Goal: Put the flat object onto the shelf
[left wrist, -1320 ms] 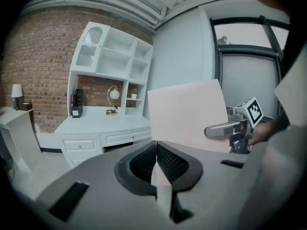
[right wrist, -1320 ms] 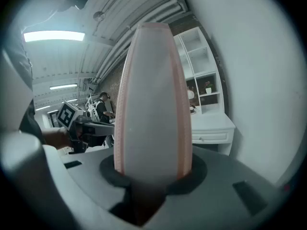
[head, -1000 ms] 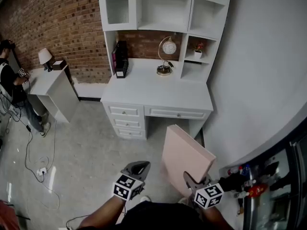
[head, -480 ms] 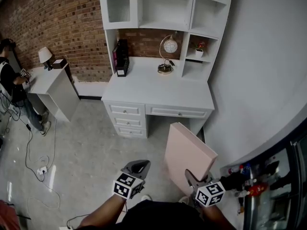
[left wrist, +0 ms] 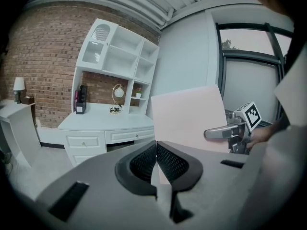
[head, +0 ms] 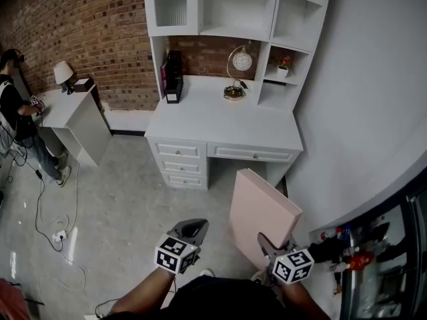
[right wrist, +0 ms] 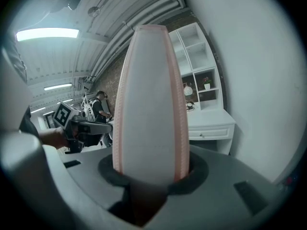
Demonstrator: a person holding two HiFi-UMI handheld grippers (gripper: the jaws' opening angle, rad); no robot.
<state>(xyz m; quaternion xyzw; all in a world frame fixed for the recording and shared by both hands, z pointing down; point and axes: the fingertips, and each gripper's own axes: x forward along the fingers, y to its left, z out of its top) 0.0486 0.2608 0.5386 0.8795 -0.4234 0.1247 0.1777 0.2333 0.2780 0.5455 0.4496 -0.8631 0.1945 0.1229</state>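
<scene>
Overhead, the pink board (head: pixel 265 212) is held on edge at five o'clock by the right gripper (head: pixel 267 244), well short of the white shelf unit (head: pixel 240 12) at twelve; in the left gripper view the left gripper (left wrist: pixel 156 159) is shown closed and empty; in the right gripper view the board is clamped between jaws just eased wider, so the grip should be firmed before lifting.

Before you the counter (head: pixel 220 122) stands at the brick wall (head: pixel 87 32), with the shelf (head: pixel 237 9) on its back part. Left of it is a small table (head: pixel 73 119), a person (head: pixel 17 112) beside it. Nearer to you, the flat object (head: pixel 263 215) stands right of your left hand-held gripper (head: pixel 190 229).
</scene>
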